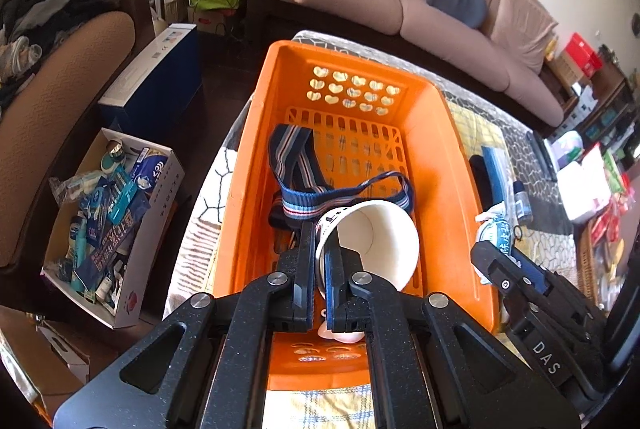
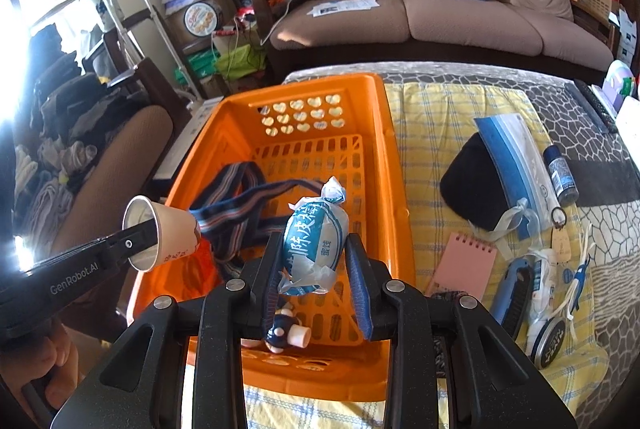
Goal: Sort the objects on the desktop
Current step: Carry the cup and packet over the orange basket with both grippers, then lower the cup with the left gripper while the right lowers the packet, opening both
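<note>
My left gripper is shut on the rim of a white paper cup, one finger inside it and one outside. The cup lies tilted over the orange basket, above a striped blue strap. In the right wrist view the same cup hangs at the basket's left side. My right gripper is shut on a blue and white plastic packet over the middle of the basket. A small blue mushroom toy lies on the basket floor below it.
Right of the basket, on the yellow checked cloth, lie a pink notepad, a black pouch, a blue and white zip bag, a blue bottle, a blue brush and a round tin. A cardboard box of packets stands on the floor at left.
</note>
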The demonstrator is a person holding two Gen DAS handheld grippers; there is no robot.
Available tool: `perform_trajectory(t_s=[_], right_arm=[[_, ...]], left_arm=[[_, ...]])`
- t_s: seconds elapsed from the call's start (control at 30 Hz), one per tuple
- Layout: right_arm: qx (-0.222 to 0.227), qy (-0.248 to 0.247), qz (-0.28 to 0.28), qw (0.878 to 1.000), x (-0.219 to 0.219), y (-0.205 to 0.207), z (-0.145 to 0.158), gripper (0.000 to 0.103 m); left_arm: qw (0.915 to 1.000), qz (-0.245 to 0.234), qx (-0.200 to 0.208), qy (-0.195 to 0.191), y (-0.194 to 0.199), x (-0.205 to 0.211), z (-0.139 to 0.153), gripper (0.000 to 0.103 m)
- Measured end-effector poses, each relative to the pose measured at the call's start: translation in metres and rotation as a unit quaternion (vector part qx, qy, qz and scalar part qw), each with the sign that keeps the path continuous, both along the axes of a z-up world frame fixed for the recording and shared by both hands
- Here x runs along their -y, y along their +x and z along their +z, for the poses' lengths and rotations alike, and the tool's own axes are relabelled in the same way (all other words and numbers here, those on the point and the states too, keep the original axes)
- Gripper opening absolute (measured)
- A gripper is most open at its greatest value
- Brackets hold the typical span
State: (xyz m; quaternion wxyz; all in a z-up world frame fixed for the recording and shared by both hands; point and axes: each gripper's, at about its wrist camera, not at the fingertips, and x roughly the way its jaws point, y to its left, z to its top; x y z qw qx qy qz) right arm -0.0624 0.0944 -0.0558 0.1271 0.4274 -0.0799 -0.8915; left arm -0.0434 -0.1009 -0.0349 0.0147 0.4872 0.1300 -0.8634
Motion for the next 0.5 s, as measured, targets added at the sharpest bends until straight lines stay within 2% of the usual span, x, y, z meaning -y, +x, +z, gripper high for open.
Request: perform_trajectory(t_s=[0.5], right_arm=[[0.014,0.004,0.002,1.0,-0.0019,-0.0016,-0.0047,0.031]], left_arm=[[0.9999,-0.009,0.014,0.002,-0.0024,-0.0001,-0.0059,0.003]])
